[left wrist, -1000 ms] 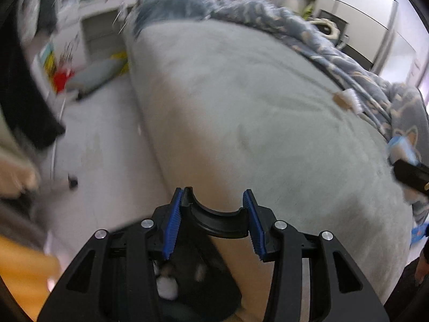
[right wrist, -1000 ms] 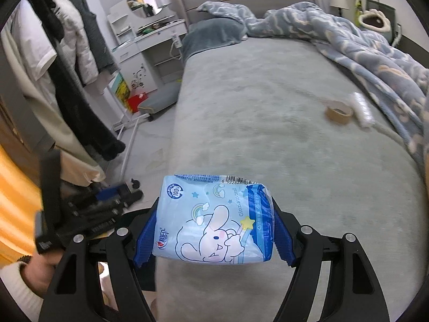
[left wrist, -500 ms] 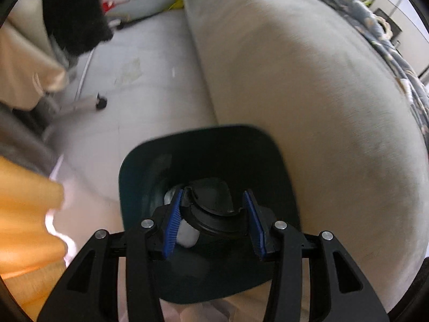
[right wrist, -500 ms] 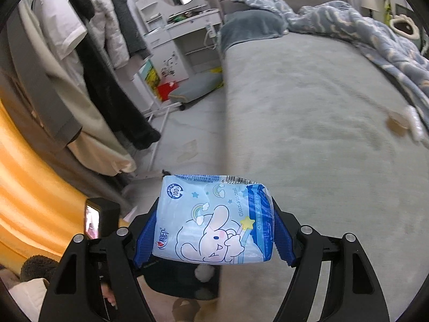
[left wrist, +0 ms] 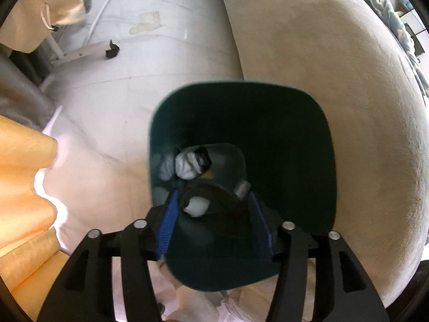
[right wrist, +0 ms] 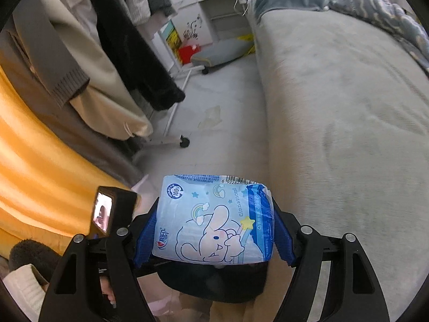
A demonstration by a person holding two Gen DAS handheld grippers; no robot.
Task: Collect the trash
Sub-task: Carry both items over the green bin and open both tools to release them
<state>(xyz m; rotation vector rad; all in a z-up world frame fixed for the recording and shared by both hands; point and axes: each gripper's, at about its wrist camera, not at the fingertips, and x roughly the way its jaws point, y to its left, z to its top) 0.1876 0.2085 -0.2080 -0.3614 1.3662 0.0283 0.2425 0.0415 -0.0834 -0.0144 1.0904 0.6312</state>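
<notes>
A dark green trash bin (left wrist: 308,161) stands on the floor beside the bed, seen from above in the left wrist view. Inside it lie crumpled white tissues (left wrist: 187,165) and a black round piece (left wrist: 214,196). My left gripper (left wrist: 213,222) is open and empty right over the bin's mouth. My right gripper (right wrist: 213,230) is shut on a light blue tissue pack (right wrist: 214,222) with a cartoon rabbit. It holds the pack above the bin's dark rim (right wrist: 214,287), next to the left gripper's body (right wrist: 107,214).
The grey-covered bed (right wrist: 348,107) fills the right side. A clothes rack with hanging coats (right wrist: 120,53) and its wheeled foot (right wrist: 184,142) stand on the left floor. An orange curtain (right wrist: 32,161) hangs at the near left. A white dresser (right wrist: 214,8) stands far back.
My left gripper has let the black round piece drop into the bin and tipped down over it. My right gripper has carried the tissue pack from the bed to above the bin.
</notes>
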